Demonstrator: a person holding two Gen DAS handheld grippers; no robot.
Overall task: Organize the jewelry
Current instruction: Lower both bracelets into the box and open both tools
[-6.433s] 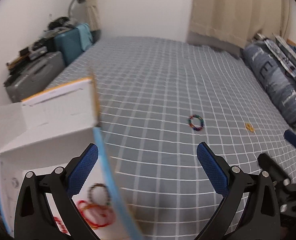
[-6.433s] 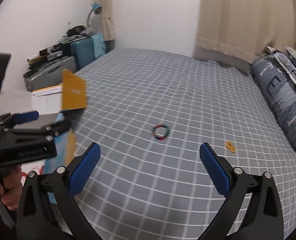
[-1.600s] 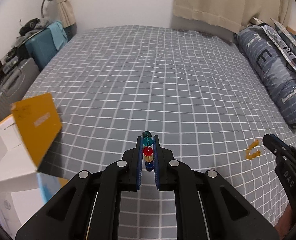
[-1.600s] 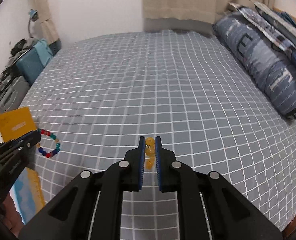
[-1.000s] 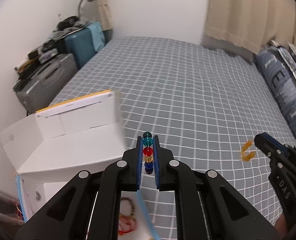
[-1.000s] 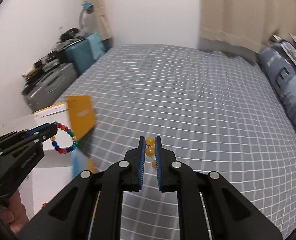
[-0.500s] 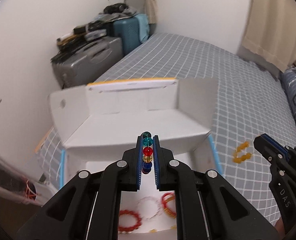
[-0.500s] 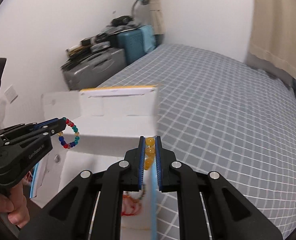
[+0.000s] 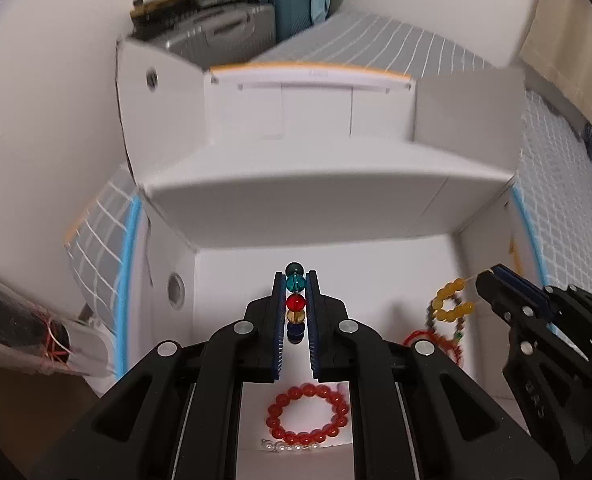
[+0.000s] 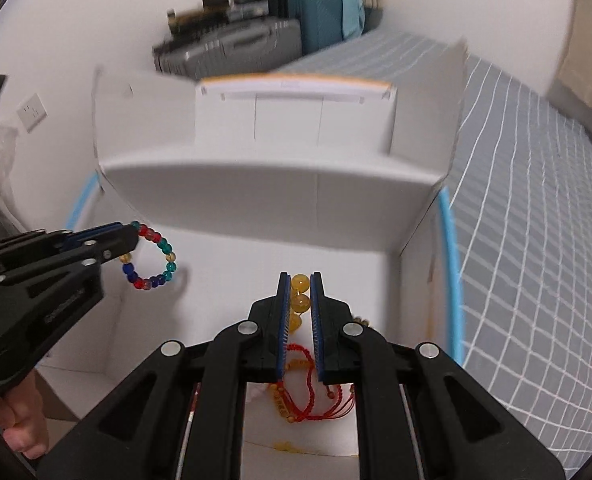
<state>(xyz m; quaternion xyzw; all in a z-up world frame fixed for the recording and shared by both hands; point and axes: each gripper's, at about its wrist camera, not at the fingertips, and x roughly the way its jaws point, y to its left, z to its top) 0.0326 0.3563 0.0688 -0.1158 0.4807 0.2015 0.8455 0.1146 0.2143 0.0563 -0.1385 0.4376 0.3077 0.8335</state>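
Observation:
My left gripper is shut on a multicoloured bead bracelet and holds it over the open white box. In the right wrist view the same bracelet hangs as a loop from the left gripper. My right gripper is shut on a yellow bead bracelet, also above the box interior; it shows in the left wrist view at the right. On the box floor lie a red bead bracelet and a red cord bracelet.
The box has its flaps standing open at the back and sides. It sits on a grey checked bed. Suitcases stand against the wall behind. A small pearl strand lies near the box's front.
Both grippers have moved from over the bed to above the open box, each still holding its bracelet. The box floor with other bracelets is now right below them.

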